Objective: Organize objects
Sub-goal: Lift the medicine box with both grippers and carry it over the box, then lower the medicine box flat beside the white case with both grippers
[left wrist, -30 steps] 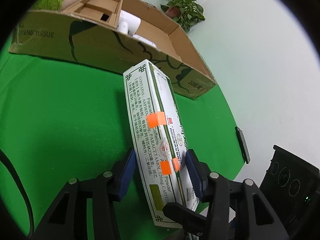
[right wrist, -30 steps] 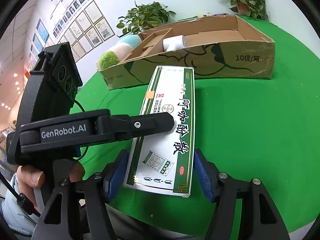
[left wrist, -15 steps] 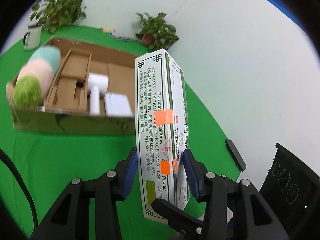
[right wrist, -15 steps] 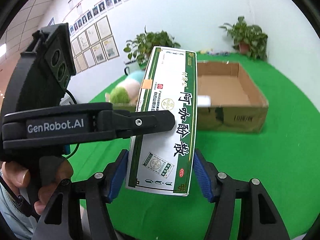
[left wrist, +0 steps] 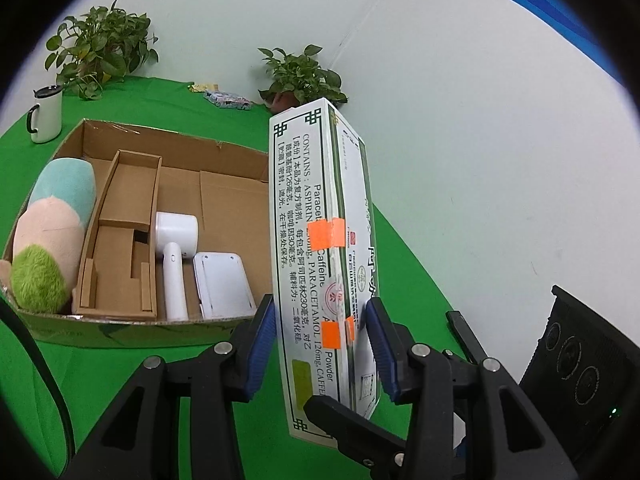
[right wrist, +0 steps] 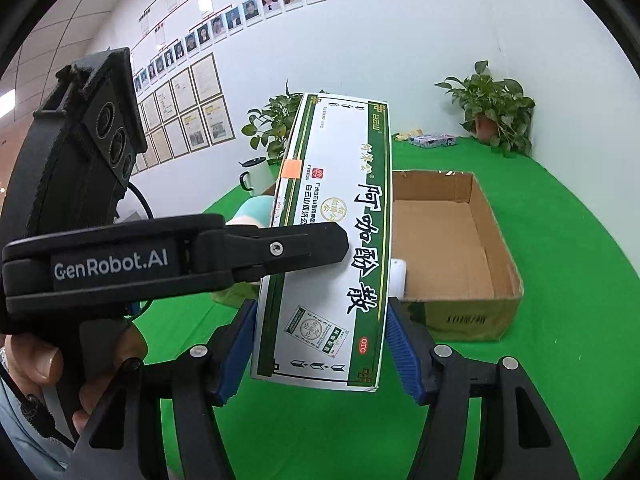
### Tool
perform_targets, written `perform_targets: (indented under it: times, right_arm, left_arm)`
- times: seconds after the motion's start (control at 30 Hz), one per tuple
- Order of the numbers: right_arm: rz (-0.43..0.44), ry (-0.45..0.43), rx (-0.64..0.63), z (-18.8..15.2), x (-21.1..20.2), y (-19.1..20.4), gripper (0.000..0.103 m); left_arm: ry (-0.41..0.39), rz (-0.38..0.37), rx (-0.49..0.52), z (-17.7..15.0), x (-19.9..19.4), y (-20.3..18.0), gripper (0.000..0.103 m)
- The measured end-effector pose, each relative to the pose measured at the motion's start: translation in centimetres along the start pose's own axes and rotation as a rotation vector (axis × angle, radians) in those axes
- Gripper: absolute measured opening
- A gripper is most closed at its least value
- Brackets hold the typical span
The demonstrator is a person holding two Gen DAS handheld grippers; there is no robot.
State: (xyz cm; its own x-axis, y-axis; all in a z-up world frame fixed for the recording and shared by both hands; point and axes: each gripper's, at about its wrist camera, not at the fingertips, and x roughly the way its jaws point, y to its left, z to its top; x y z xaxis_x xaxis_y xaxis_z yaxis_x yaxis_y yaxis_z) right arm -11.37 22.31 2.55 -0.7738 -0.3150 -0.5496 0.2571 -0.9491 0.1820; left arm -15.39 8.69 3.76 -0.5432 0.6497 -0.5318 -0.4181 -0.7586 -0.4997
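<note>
Box: medicine carton (left wrist: 316,240) raised above green bench (left wrist: 120,368)
Left hand-held gripper (left wrist: 320,356): clamps its thin sides
Right hand-held gripper (right wrist: 320,344): clamps its wide face

Right gripper (right wrist: 320,344) holds a long white-and-green medicine box (right wrist: 332,240) across its width, blue pads (right wrist: 402,344) on both long edges, box lifted clear of the green table (right wrist: 560,280). Left gripper (right wrist: 320,242), carried by a hand (right wrist: 44,368) at lower left, reaches in from the left with its black finger over the box's printed face. Behind: open cardboard box (right wrist: 460,240) with a white item (right wrist: 398,276) partly hidden, a white mug (right wrist: 258,174), two potted plants (right wrist: 494,108) by the wall.
</note>
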Motion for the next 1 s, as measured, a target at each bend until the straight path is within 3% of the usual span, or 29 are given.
perform_targets:
  times: [0.57,1.0]
  right_arm:
    - [-0.021,0.084,0.036,5.4,5.4,-5.7,0.060]
    - [-0.003,0.219,0.096,7.9,11.9,-10.3,0.059]
  left_arm:
    - [0.091,0.022,0.023,5.3,6.1,0.1,0.043]
    - [0.207,0.064,-0.021,7.2,12.1,2.7,0.043]
